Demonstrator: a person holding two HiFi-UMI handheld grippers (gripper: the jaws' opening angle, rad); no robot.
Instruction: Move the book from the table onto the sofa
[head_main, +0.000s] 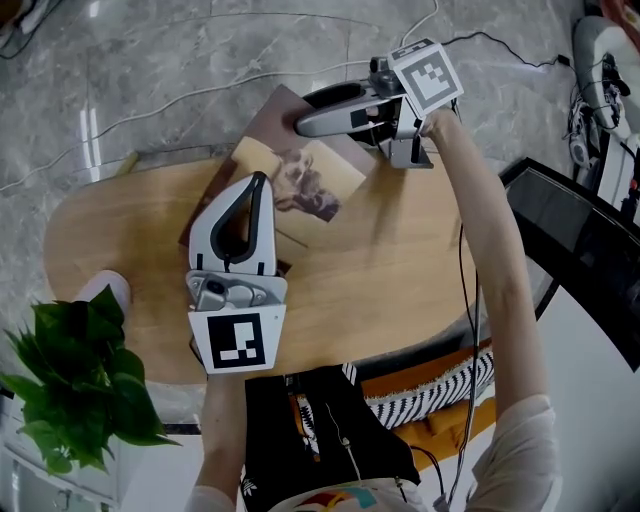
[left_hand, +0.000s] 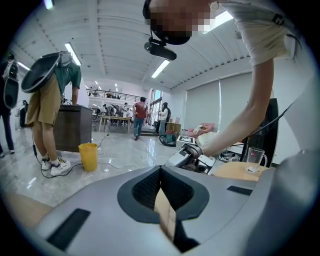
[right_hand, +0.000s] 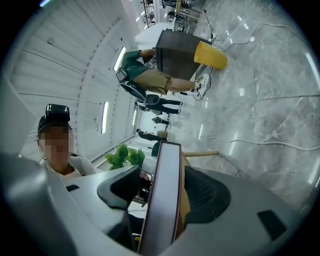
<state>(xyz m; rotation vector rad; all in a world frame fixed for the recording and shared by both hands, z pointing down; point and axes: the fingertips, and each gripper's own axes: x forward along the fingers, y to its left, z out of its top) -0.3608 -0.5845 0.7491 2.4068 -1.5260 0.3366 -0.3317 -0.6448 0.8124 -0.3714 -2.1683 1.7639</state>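
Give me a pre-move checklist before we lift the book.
1. Grip of left tool on book: ok, shut on it.
2. Grip of right tool: not ok; book edge between open jaws.
3. Support by table: ok; book's far corner past the edge.
4. Clearance from plant: ok, apart.
5. Spot on sofa: cannot tell.

One book (head_main: 318, 185) and one wooden table (head_main: 400, 290). Two grippers: the left gripper (head_main: 259, 182) near, the right gripper (head_main: 300, 124) far. One leafy plant (head_main: 70, 390) at near left. One yellow bucket (left_hand: 88, 156) beside one dark cabinet (left_hand: 72, 127), and one glass mug (left_hand: 255, 159) far right
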